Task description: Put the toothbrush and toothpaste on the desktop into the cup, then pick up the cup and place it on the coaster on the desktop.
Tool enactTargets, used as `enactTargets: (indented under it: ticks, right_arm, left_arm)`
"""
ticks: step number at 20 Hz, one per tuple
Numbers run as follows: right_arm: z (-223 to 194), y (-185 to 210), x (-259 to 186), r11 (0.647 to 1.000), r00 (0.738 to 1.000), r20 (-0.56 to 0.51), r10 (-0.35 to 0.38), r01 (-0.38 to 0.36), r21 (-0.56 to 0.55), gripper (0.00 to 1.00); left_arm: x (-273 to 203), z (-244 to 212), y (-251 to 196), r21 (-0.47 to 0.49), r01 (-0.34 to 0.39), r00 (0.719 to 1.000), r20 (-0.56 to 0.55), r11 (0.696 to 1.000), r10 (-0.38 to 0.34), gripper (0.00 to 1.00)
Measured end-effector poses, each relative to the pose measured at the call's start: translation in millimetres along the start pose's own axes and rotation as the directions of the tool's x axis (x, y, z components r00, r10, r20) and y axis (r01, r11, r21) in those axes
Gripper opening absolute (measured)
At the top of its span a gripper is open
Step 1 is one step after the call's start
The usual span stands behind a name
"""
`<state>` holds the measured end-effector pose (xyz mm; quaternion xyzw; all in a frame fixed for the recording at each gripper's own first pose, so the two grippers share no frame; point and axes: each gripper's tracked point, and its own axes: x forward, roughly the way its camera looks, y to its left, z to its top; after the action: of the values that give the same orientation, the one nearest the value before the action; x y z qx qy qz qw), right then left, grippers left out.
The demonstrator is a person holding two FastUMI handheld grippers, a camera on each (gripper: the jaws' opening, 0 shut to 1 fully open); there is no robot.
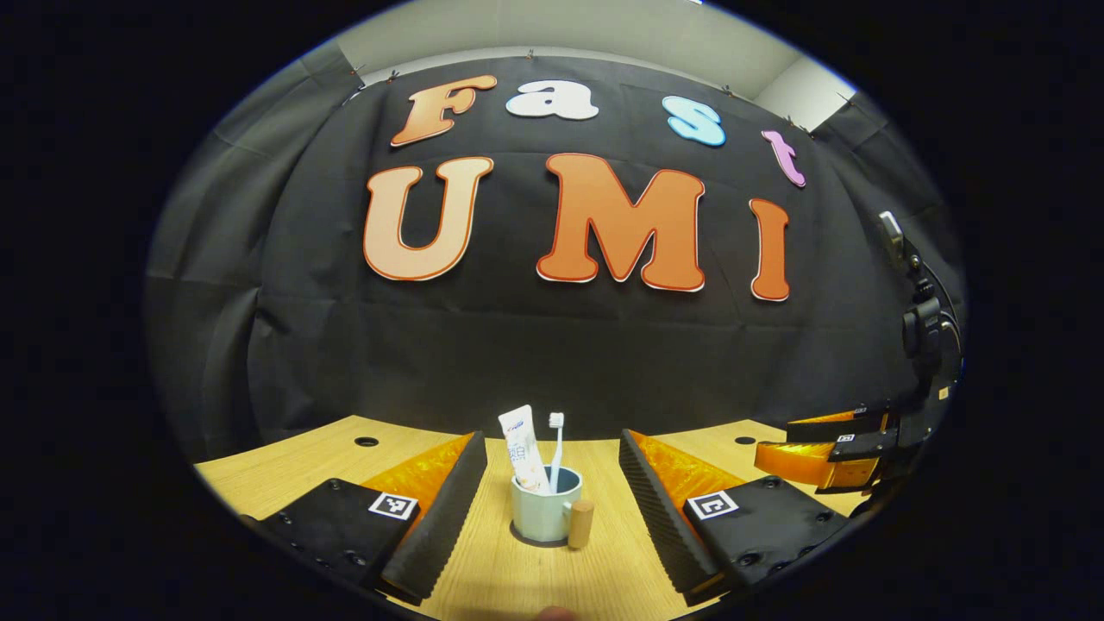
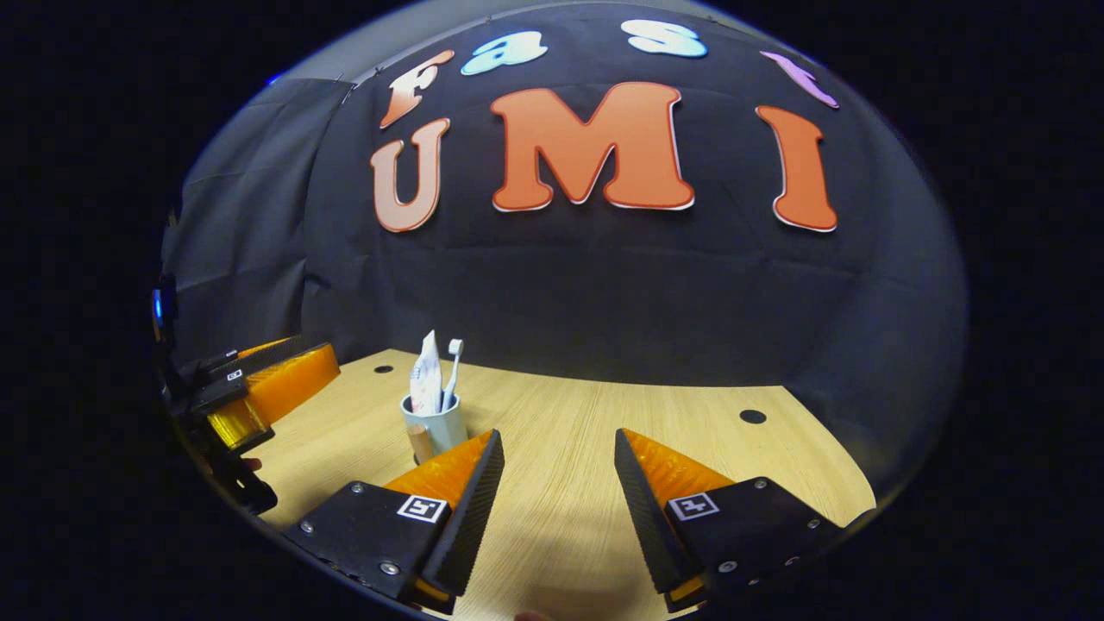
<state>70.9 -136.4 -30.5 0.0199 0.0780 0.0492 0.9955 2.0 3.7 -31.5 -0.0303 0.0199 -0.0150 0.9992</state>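
A pale cup (image 1: pixel 542 511) with a wooden handle (image 1: pixel 580 523) stands upright on the wooden desktop (image 1: pixel 517 578). A white toothpaste tube (image 1: pixel 524 448) and a white toothbrush (image 1: pixel 556 444) stick up out of it. My left gripper (image 1: pixel 550 435) is open, and the cup appears framed between its fingers without touching them. In the right gripper view the cup (image 2: pixel 435 423) stands a short way beyond the left gripper (image 2: pixel 323 362). My right gripper (image 2: pixel 557 435) is open and holds nothing, with the cup just left of its left finger. A dark edge shows under the cup's base; I cannot tell what it is.
The right gripper (image 1: pixel 776 440) hovers at the right edge of the desk. Round cable holes (image 1: pixel 366 442) (image 1: pixel 745 440) sit near the back corners. The black cloth wall closes the far side. Bare wood (image 2: pixel 655 405) lies ahead of the right gripper.
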Motion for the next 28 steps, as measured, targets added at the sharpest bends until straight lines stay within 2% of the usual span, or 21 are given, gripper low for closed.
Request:
enactTargets:
  ticks: [5, 11, 15, 20, 28]
  right_arm:
    - [-4.1, -7.6, 3.4, 1.0, 0.998, 0.058, 0.013, -0.015, 0.026, 0.78]
    - [6.8, -14.0, 2.7, 0.994, 0.989, 0.141, -0.036, 0.049, -0.093, 0.78]
    - [18.8, -12.4, -3.6, 0.992, 0.982, 0.187, -0.04, 0.061, -0.108, 0.78]
    - [21.9, -7.9, -3.2, 0.996, 0.98, 0.197, -0.021, 0.037, -0.079, 0.79]
    - [20.1, -13.9, -6.3, 0.996, 0.982, 0.18, -0.048, 0.061, -0.063, 0.79]
  left_arm:
    - [10.3, -15.2, -9.1, -0.004, 0.004, 1.0, -0.011, 1.0, -0.004, 0.98]
    - [12.6, -10.4, -16.4, 0.013, 0.002, 1.0, 0.009, 1.0, -0.002, 0.98]
    - [9.4, -1.6, -16.5, 0.035, -0.004, 0.999, 0.036, 0.999, 0.003, 0.98]
    - [3.3, 13.7, -15.8, 0.048, -0.006, 0.996, 0.084, 0.999, 0.002, 0.98]
    - [-0.2, 20.1, -23.4, 0.06, 0.018, 0.995, 0.098, 0.998, -0.024, 0.98]
